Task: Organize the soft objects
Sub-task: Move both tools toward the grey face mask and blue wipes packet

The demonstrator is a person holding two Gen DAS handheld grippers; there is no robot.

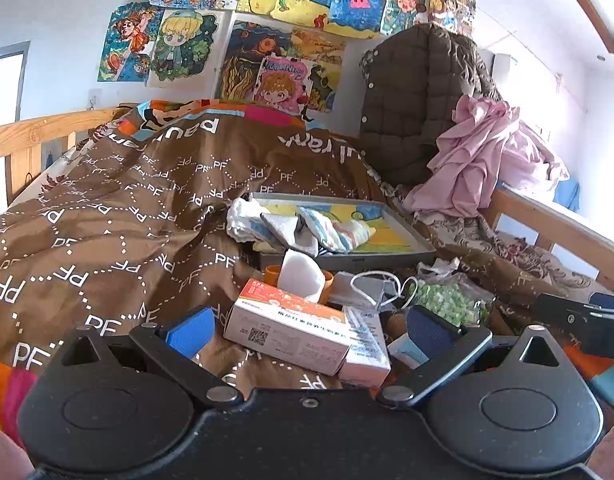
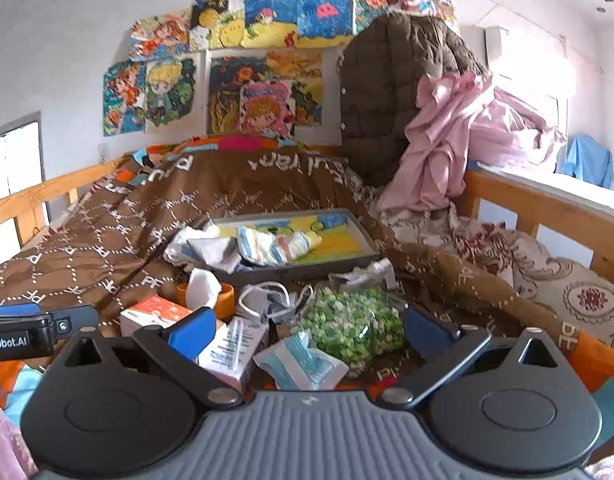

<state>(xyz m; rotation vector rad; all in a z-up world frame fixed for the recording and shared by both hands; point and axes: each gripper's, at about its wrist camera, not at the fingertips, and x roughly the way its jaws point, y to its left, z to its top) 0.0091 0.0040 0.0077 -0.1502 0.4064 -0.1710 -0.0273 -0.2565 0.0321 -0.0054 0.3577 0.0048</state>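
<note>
Broadly, a brown quilt [image 1: 119, 216] printed with white letters covered the bed, which had wooden rails [image 2: 547, 204] on both sides. Behind it, bright cartoon drawings [image 1: 267, 28] filled the white wall. At the far right of the bed stood a dark quilted coat [image 1: 411, 96], with a heap of pink cloth [image 2: 459, 140] leaning against it.

Near the middle of the quilt lay a shallow grey tray [image 2: 347, 258] with a yellow and blue floor. The soft things were there: a striped cloth [image 2: 275, 246] bunched inside the tray, and a white cloth [image 2: 203, 246] draped over its left edge, half in and half out.

Closer to me, clutter lay on the quilt: a clear bag of green pieces [image 2: 351, 324], an orange-and-white box [image 1: 291, 328], a smaller white box [image 2: 235, 344] just beside it, a face mask [image 1: 367, 284] with white loops, an orange ring [image 2: 227, 296] with a white wad [image 1: 301, 274] resting in it, and a blue-and-white sachet [image 2: 303, 364].

My left claw [image 1: 311, 328] hung wide apart over the boxes, gripping nothing. My right claw [image 2: 307, 330] also stood spread, empty, above the sachet and the bag. Each claw's tip showed at the edge of the other's view.
</note>
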